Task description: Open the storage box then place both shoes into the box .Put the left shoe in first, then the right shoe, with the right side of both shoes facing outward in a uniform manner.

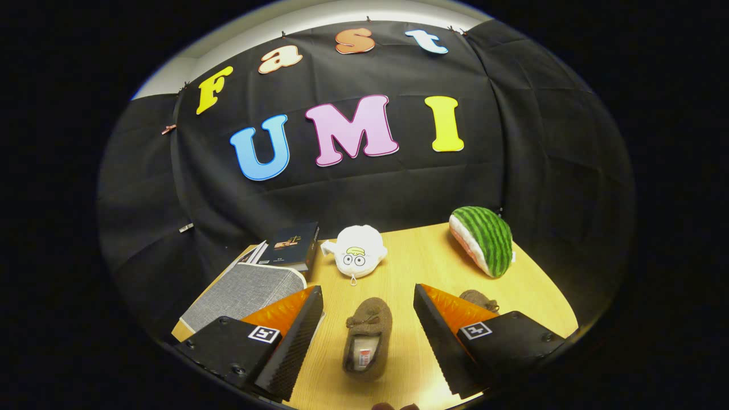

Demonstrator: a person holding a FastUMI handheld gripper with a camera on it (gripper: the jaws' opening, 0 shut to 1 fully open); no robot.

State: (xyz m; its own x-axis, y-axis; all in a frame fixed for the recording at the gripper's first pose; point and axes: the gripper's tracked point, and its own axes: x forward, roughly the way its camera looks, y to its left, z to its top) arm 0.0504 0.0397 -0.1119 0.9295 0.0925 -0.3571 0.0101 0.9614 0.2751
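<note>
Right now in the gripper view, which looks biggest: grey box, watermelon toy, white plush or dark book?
1. Grey box, nearest the fingers.
2. Watermelon toy.
3. Dark book and white plush: too alike to rank.

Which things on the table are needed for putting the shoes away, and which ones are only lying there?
For the job: grey box, lid shut, beside one finger; brown shoe between the open tool's fingers; second shoe, partly hidden behind the other finger.

Lying about: dark book, white plush, watermelon plush, all beyond the fingers.
</note>
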